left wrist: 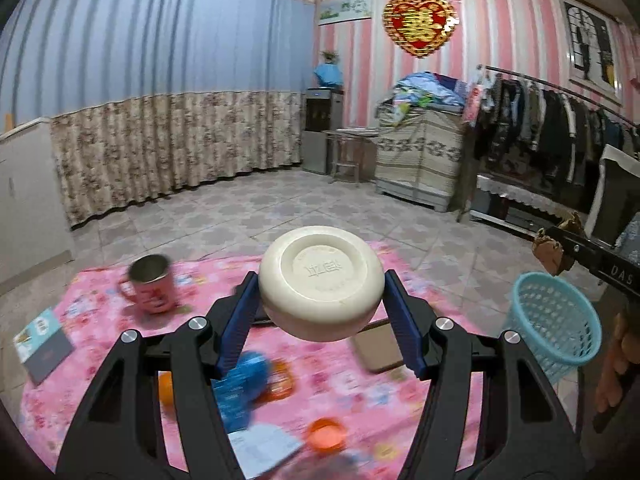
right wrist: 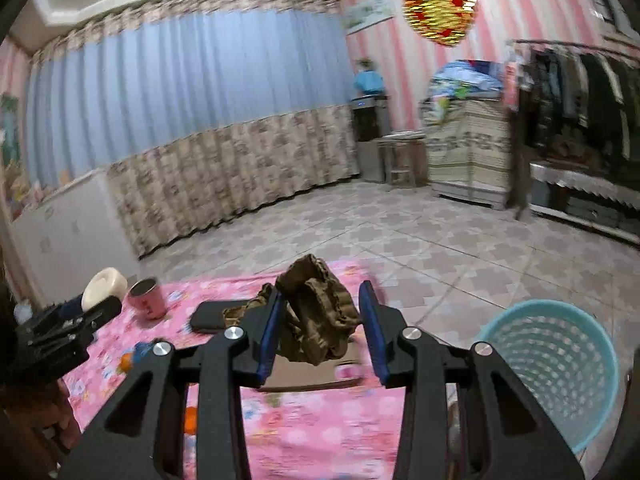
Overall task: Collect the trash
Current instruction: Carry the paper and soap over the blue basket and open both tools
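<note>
My left gripper [left wrist: 322,296] is shut on a cream plastic bowl [left wrist: 322,282], held bottom toward the camera above the pink table [left wrist: 352,400]. The bowl also shows in the right wrist view [right wrist: 104,286]. My right gripper [right wrist: 320,320] is shut on a crumpled brown paper wad [right wrist: 316,316], held above the table's right side. The wad also shows in the left wrist view [left wrist: 554,246], above the light blue mesh trash basket [left wrist: 554,330]. The basket stands on the floor right of the table [right wrist: 548,372].
On the table are a pink mug [left wrist: 150,288], a dark booklet [left wrist: 42,344], a blue wrapper [left wrist: 244,384], an orange lid [left wrist: 326,434], a brown phone-like slab [left wrist: 378,348] and papers. Tiled floor, curtains, a cabinet and a clothes rack lie beyond.
</note>
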`<state>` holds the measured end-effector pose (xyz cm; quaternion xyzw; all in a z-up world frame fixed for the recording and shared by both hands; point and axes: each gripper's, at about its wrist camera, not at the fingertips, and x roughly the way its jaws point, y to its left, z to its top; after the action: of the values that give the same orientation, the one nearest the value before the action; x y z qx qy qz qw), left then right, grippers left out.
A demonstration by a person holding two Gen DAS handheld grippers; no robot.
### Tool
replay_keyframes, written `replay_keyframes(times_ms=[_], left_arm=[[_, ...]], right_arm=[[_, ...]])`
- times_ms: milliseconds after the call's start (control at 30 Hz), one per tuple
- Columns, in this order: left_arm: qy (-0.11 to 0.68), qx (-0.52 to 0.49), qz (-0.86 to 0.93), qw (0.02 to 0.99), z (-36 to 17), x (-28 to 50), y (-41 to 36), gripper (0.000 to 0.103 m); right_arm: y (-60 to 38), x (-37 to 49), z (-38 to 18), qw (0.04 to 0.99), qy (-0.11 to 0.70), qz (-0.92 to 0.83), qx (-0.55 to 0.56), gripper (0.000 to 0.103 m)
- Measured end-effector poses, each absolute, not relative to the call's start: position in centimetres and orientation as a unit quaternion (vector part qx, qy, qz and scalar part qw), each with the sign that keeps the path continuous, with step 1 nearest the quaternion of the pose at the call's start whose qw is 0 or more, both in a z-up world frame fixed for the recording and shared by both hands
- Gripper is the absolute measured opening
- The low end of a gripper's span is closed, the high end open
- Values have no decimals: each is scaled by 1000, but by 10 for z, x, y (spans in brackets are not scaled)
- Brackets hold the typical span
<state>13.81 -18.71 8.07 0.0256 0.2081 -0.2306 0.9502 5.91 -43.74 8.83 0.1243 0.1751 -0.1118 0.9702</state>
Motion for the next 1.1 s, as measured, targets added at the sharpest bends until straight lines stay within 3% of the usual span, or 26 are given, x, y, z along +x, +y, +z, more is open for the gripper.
replay_keyframes(times_ms=[400, 600, 967, 1033, 1100], left_arm=[[231, 34, -366, 901, 67, 115, -363, 61], [264, 60, -426, 863, 26, 94, -447, 61], [311, 71, -442, 839, -17, 100, -496, 61], [311, 69, -445, 837, -18, 100, -499, 70], [307, 65, -443, 840, -18, 99, -502, 81]], right_arm=[[-575, -26, 74, 924, 159, -306, 165, 38], [-611, -40, 60, 906, 171, -333, 200, 39], [-636, -38, 40, 897, 203, -334, 204, 40], [-634, -38, 37, 898, 206, -329, 206, 44], [-634, -39, 37, 899, 205, -329, 204, 59]])
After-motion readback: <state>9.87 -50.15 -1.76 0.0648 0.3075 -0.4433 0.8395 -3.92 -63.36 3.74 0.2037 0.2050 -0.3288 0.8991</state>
